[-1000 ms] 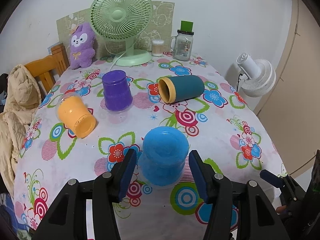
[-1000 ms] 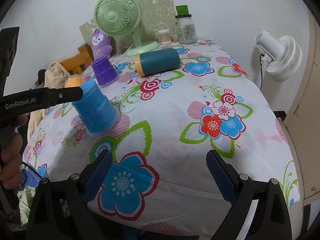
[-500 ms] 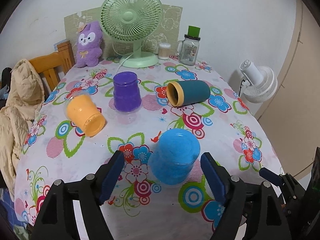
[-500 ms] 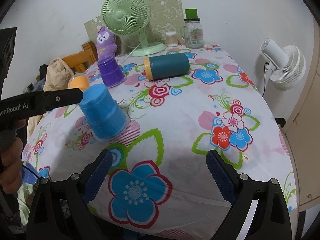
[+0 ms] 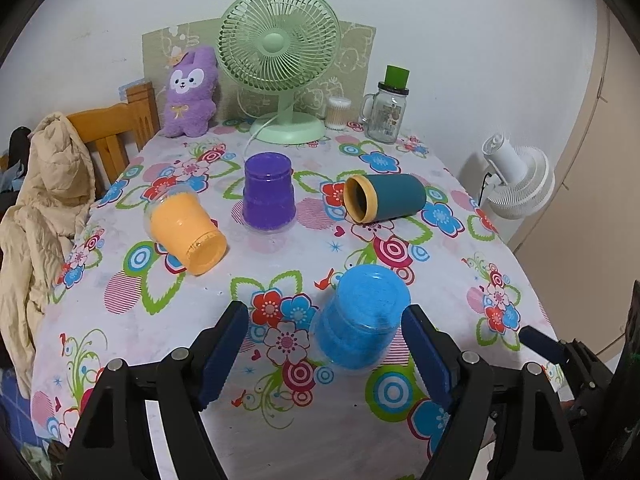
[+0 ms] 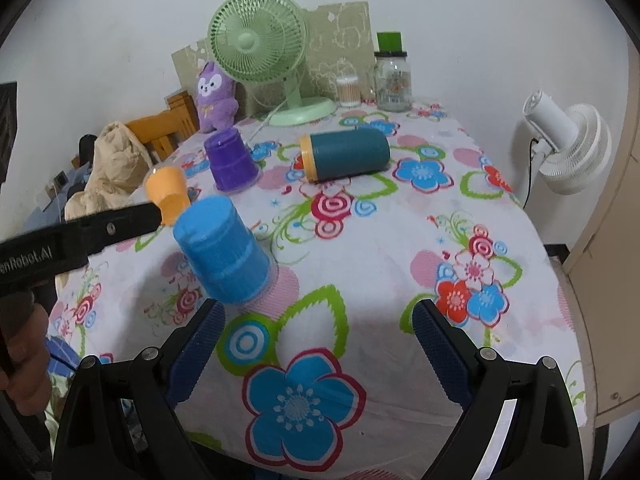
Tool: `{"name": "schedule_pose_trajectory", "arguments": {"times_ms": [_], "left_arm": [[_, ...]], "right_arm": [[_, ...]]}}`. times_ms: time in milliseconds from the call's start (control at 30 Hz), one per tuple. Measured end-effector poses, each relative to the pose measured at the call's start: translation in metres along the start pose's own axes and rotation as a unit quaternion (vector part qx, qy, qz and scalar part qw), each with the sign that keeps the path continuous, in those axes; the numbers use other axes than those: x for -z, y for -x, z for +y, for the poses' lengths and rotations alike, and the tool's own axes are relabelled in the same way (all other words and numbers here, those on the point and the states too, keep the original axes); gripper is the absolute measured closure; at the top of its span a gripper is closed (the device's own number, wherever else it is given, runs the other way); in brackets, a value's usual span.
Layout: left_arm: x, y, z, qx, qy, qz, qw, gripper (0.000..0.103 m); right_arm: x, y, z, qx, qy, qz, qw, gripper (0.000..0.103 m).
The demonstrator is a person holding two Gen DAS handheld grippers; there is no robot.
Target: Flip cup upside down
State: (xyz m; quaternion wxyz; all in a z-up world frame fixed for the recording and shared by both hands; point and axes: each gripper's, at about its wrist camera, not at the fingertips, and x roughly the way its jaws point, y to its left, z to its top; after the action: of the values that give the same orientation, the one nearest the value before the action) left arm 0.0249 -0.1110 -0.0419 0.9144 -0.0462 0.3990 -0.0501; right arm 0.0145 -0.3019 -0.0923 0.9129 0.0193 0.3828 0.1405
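Already our blue cup (image 5: 362, 322) stands mouth-down on the flowered tablecloth (image 5: 280, 276) near the front edge, so that flip looks done to us. Our left gripper (image 5: 324, 354) has its jaws wide apart with nothing held; the cup sits between the two pads, closer to the right one, and we cannot tell whether that pad touches its wall. Our right gripper (image 6: 320, 344) hangs over the near part of the table, jaws spread just as wide and empty. We judge the main risk to be a sideways drift of the left gripper, since the right pad could clip the light cup and tip it or slide it toward the edge. Two cups lie on their sides, the orange cup (image 5: 186, 234) and the teal cup (image 5: 384, 202); either could roll away if we nudge it while reaching
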Motion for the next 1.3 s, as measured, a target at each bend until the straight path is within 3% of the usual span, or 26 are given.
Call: {"name": "schedule_pose_trajectory", "arguments": {"times_ms": [1133, 1300], "left_arm": [[-0.007, 0.04, 0.021, -0.017, 0.019, -0.057, 0.9981, 0.022], [-0.008, 0.047, 0.023, -0.025, 0.018, -0.076, 0.9966, 0.015]], "right_arm": [[-0.047, 0.048, 0.045, 0.025, 0.038, -0.097, 0.994, 0.004], [-0.052, 0.059, 0.051, 0.027, 0.044, -0.125, 0.991, 0.001]]}}
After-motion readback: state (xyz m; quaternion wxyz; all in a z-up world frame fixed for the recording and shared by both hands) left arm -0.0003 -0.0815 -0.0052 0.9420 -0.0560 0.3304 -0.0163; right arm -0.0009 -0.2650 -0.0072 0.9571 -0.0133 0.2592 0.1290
